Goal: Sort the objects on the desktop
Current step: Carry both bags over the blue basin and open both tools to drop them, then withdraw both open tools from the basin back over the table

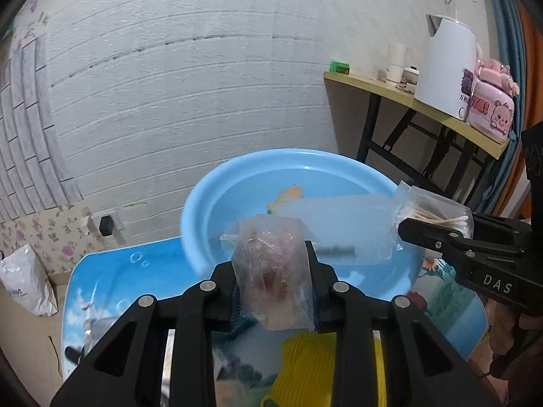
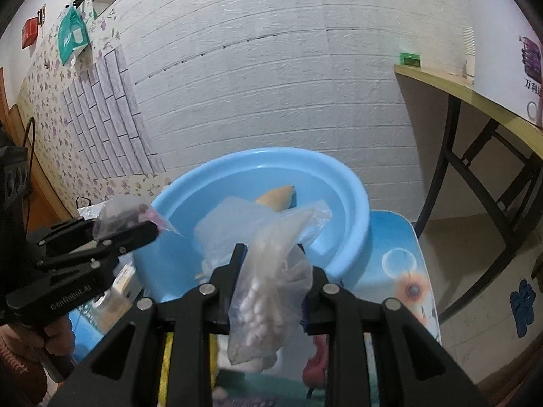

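Now your left gripper (image 1: 276, 264) is squeezed tight on a small clear bag (image 1: 271, 271) with something pink inside. You hold it up in the air, just over the near rim of the blue basin (image 1: 203, 203). Your right gripper (image 2: 271, 271) is clamped on a clear bag of cotton swabs (image 2: 264, 291), and that bag is up in the air too, near the same side of the basin. In the left view the swab bag (image 1: 434, 213) sits to the right of the pink one, with the two grippers near each other but apart. The basin stands at the far edge of a little table (image 2: 400, 264) with a sky and flower picture on it. Inside the basin lie a cloudy plastic bag (image 1: 339, 224) and something orange (image 1: 288, 193) at the back. A yellow thing (image 1: 305, 366) lies on the table under your left gripper.
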A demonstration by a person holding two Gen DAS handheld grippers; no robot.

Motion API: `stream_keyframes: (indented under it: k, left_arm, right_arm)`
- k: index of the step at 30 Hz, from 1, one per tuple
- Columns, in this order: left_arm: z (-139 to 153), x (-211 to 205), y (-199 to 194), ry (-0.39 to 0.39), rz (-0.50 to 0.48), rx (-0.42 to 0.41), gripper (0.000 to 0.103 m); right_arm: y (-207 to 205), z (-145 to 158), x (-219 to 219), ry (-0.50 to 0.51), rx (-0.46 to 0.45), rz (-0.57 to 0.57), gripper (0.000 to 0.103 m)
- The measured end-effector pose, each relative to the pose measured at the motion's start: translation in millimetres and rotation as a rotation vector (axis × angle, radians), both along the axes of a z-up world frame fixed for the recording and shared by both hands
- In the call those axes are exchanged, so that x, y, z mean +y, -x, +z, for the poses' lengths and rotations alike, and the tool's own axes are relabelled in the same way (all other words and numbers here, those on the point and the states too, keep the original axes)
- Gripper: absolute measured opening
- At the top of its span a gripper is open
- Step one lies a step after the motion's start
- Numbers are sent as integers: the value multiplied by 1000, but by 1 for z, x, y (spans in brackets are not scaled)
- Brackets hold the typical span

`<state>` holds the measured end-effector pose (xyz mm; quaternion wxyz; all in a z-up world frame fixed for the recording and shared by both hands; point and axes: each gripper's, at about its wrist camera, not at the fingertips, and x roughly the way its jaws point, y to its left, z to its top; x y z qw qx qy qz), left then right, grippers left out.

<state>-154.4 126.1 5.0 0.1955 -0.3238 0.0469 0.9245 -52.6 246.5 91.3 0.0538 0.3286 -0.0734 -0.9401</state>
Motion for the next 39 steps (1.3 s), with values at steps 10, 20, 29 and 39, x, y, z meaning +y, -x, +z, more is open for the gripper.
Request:
stream_keyframes:
  k: [10,20,29,39]
  left_arm:
    - [-20,14,32,26,-2,-51,34]
    - [-13,1,19,23,40,-22,91]
    - [-11,-22,-7,30,108,-36,100]
    - [-3,-42,-37,31,163,-31,102]
  right_arm:
    - [44,-18,-6,0,-38,33,26]
    - [31,-15,-10,-15,-18,18,63]
    - [3,-4,-17,-17,2,30,77]
    - [-24,1,-33,-31,44,-2,103]
